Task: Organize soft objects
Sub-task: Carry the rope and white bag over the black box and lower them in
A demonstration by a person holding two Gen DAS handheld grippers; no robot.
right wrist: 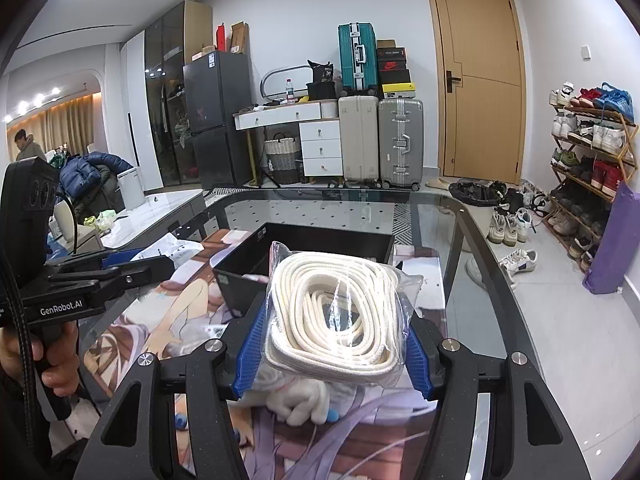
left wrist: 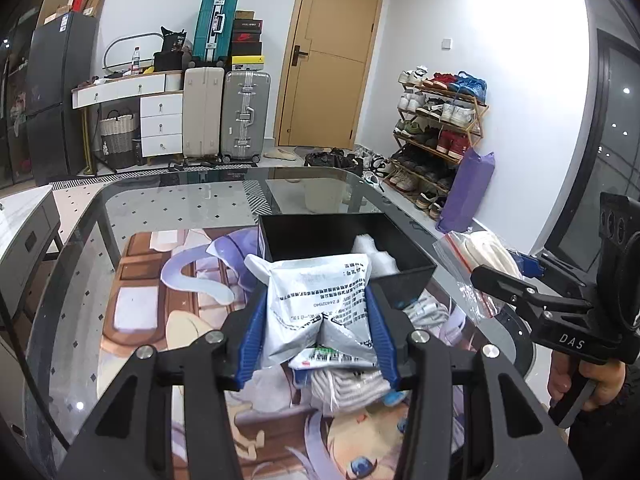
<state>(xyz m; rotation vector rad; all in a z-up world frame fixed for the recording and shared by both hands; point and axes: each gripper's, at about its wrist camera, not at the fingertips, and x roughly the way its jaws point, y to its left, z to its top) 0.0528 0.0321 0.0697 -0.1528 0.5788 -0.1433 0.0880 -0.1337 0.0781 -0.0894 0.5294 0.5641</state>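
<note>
you're pinching a white printed pouch (left wrist: 320,304) in the left claw (left wrist: 318,332), blue pads squeezing its lower half so it's bulging up betw. them, prob. so the slack pack isn't slipping. the right claw (right wrist: 334,344) is clamping a clear zip bag of coiled white rope (right wrist: 340,312) the same way, pads on both sides. both loads are hanging off the worktop (left wrist: 168,208), each just short of the black bin (left wrist: 344,240) sitting straight ahead of the claws w/ something white already lying inside; looks like you're carrying them toward it. under the left claw more rope (left wrist: 352,388) is waiting on the printed mat (left wrist: 160,300). the worktop is glass, reflecting the room: suitcases (left wrist: 224,112), a wooden door (left wrist: 332,56), a shoe rack (left wrist: 440,128) beyond the bin.
</note>
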